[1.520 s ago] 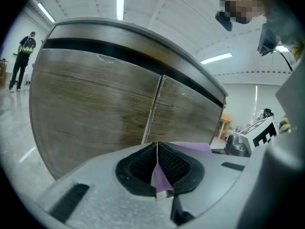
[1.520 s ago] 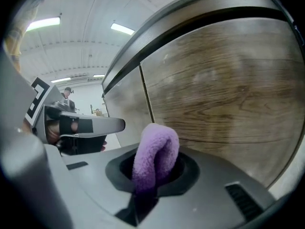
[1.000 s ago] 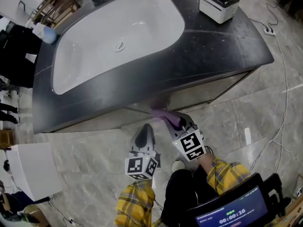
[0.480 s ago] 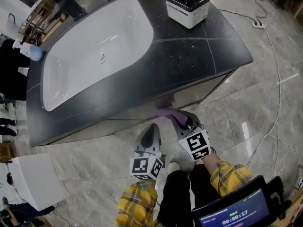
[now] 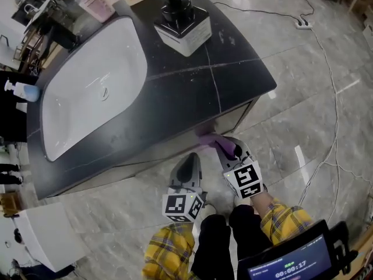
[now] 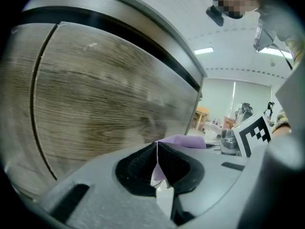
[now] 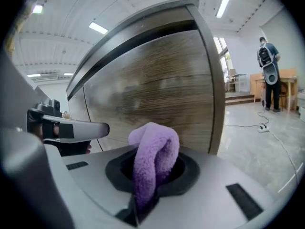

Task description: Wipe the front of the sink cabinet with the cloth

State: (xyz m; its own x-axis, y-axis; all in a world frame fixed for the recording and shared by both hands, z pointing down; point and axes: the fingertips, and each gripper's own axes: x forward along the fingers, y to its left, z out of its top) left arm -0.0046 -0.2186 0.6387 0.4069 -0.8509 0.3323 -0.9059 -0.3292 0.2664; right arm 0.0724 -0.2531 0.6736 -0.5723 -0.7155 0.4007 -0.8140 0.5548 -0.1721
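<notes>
The sink cabinet has a dark countertop (image 5: 192,80) and a wood-grain front (image 7: 157,94), which also fills the left gripper view as the cabinet front (image 6: 105,104). My right gripper (image 5: 226,149) is shut on a folded purple cloth (image 5: 210,140), which touches the front just under the countertop near the right corner. In the right gripper view the cloth (image 7: 153,159) bulges out of the shut jaws. My left gripper (image 5: 189,167) hangs lower and to the left, off the cabinet. Its jaws (image 6: 157,159) are shut with nothing between them; the cloth (image 6: 183,140) shows behind.
A white basin (image 5: 87,86) and a black-and-white soap dispenser (image 5: 182,25) sit on the countertop. A cable and power strip (image 5: 303,23) lie on the tiled floor at right. A white bin (image 5: 41,238) stands at lower left. A person (image 7: 269,75) stands far off.
My right gripper has slid the cloth rightward along the cabinet front, toward its right corner. The left gripper followed beside it, still shut.
</notes>
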